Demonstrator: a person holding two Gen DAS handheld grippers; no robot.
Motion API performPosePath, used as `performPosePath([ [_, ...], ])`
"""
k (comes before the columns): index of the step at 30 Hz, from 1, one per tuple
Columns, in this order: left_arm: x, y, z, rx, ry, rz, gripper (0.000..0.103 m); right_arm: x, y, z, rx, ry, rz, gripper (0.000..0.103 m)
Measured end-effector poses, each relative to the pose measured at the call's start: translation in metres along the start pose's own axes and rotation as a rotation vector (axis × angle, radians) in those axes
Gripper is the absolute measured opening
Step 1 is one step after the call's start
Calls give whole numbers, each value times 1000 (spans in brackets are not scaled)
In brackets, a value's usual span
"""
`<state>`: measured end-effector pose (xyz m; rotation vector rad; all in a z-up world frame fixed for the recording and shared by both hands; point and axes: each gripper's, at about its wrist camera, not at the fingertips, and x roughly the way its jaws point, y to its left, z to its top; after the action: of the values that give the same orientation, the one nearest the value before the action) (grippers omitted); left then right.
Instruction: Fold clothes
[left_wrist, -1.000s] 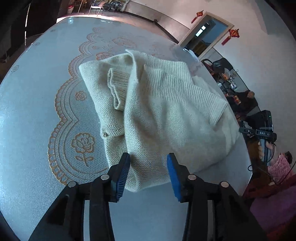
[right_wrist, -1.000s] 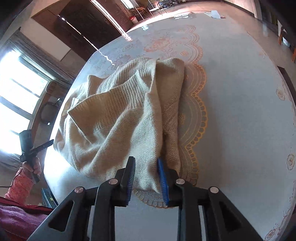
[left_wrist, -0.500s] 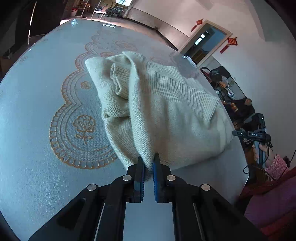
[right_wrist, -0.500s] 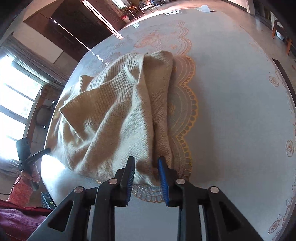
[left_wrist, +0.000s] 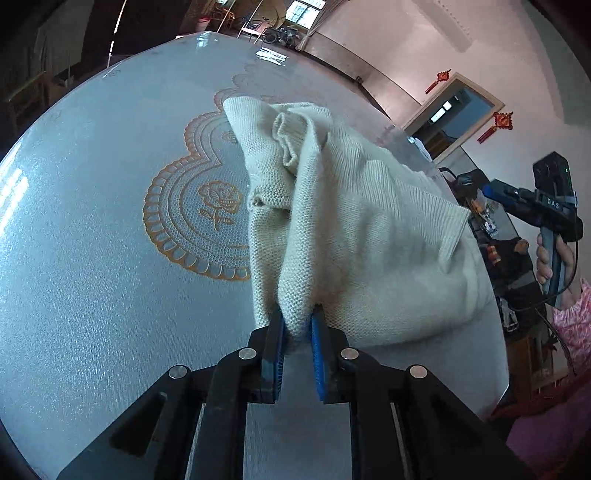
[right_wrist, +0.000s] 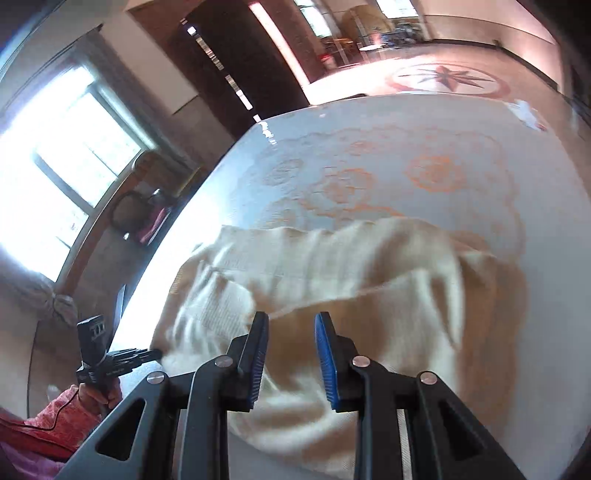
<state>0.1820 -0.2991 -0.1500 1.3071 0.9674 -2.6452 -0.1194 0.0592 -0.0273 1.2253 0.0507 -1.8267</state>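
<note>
A cream knitted sweater (left_wrist: 362, 221) lies bunched on a round table with a pale lace-patterned cloth (left_wrist: 92, 240). My left gripper (left_wrist: 297, 317) is shut on a fold of the sweater's near edge and holds it a little raised. In the right wrist view the sweater (right_wrist: 332, 266) is blurred by motion. My right gripper (right_wrist: 291, 325) is open above it, with cloth showing between and below the fingers; whether it touches the cloth I cannot tell. The right gripper also shows in the left wrist view (left_wrist: 517, 195), held off the table's right side.
The table's edge (left_wrist: 495, 354) curves close on the right, with cluttered furniture (left_wrist: 491, 236) beyond it. An orange rose motif (left_wrist: 218, 199) lies left of the sweater. A white scrap (right_wrist: 526, 110) lies at the table's far side. A chair (right_wrist: 147, 218) stands by the window.
My left gripper closed on the sweater's near edge and lifted it. My right gripper swung up and away from the hem, its jaws opened wider, and its view became blurred.
</note>
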Motion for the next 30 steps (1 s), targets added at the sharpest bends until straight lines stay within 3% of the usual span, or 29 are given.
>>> performPosePath([
  [3, -5, 13, -4, -73, -30, -32, 16, 70, 56, 44, -111, 112, 72, 26],
  [6, -7, 21, -6, -141, -56, -54, 16, 143, 93, 78, -98, 257, 123, 26],
  [10, -8, 21, -11, -161, -89, -47, 16, 217, 116, 101, -122, 373, -7, 26],
  [14, -6, 20, -14, -183, -114, -46, 16, 265, 130, 101, -176, 484, -124, 26],
  [17, -7, 20, -14, -185, -121, -46, 16, 278, 139, 90, -270, 490, -164, 23],
  [19, -7, 19, -15, -174, -122, -38, 16, 276, 139, 91, -261, 474, -139, 8],
  [21, -7, 18, -15, -162, -122, -27, 16, 270, 136, 98, -213, 444, -88, 4],
  [25, -6, 16, -17, -151, -125, -18, 16, 255, 152, 116, -207, 346, 13, 4],
  [30, -8, 18, -19, -172, -130, -17, 16, 253, 170, 107, -176, 392, 132, 8],
])
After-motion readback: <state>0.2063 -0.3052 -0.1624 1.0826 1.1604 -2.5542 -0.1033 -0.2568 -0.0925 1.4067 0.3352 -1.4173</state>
